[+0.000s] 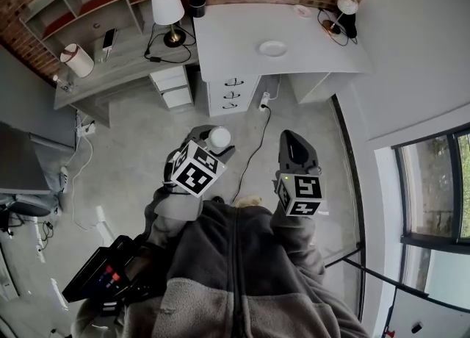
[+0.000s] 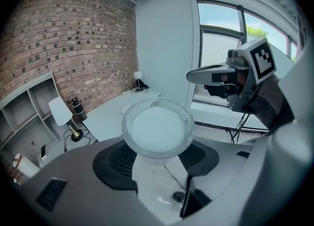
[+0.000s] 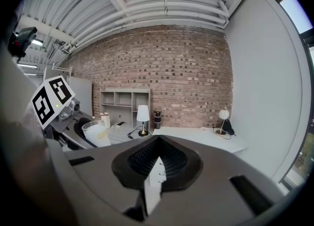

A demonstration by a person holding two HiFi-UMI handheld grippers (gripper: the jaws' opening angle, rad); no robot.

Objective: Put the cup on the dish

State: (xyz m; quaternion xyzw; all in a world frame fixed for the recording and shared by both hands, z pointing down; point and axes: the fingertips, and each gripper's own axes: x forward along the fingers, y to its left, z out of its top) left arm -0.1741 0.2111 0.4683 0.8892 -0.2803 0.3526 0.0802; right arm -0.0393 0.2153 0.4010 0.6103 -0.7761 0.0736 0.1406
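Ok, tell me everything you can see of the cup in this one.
The cup is a small round tumbler of frosted, translucent white material, plastic by the look, with a thick rim and no handle or lid. The left gripper is shut on its lower body, a jaw on each side, mouth up, roughly upright. It hangs in the air over the grey floor, in front of the person, touching only the jaws, well short of the white desk.

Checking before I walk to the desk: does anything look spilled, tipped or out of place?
Nothing stands out. The cup sits roughly upright in the left gripper, with no spill in sight. The dish lies flat and bare on the desk, and the shaded lamp stands upright.
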